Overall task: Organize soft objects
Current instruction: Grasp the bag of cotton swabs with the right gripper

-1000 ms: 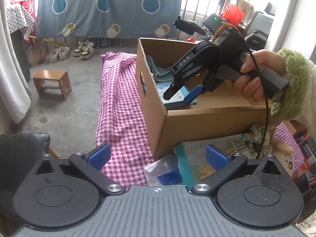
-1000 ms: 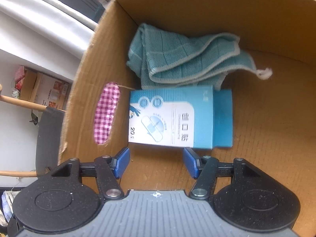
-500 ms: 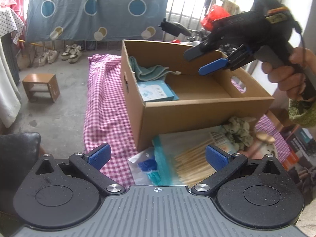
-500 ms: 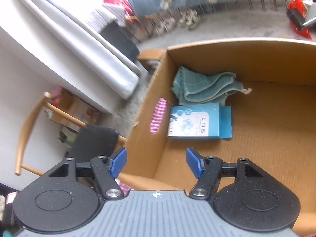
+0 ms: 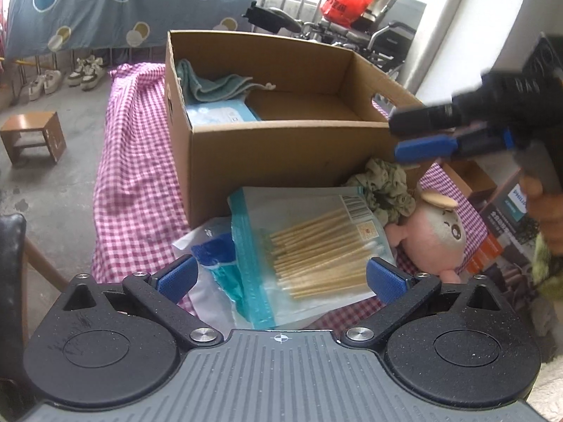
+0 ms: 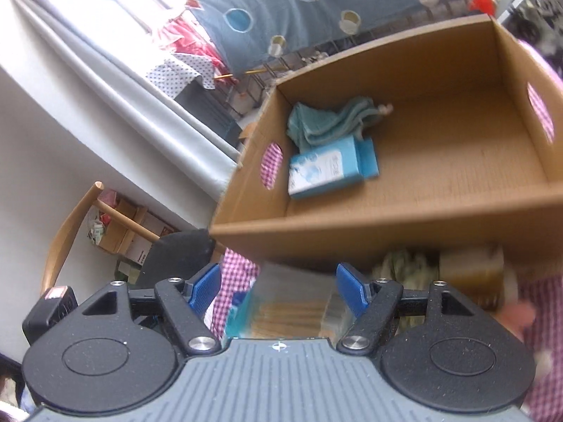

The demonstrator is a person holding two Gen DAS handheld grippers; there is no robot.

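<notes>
Two things lay in the box (image 5: 281, 147): a folded teal cloth (image 6: 327, 123) and a glossy blue carton (image 6: 327, 172). Outside, just before it on the checked worktop (image 5: 133, 193), waited a crinkled swab bag (image 5: 309, 242), a ruffled scrunchie (image 5: 387, 183) and a pink plush (image 5: 432, 235). The left gripper (image 5: 279, 277) and right gripper (image 6: 278, 290) stood with jaws wide, holding nothing.

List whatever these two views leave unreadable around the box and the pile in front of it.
- Blue carton, left wrist view: mostly hidden behind the cardboard box front wall; its print is too small in the right wrist view.
- Flat packet, left wrist view: covered by the cotton swab bag.
- Pink plush toy, right wrist view: blurred and cut off.
- Right gripper, left wrist view: motion-blurred.
</notes>
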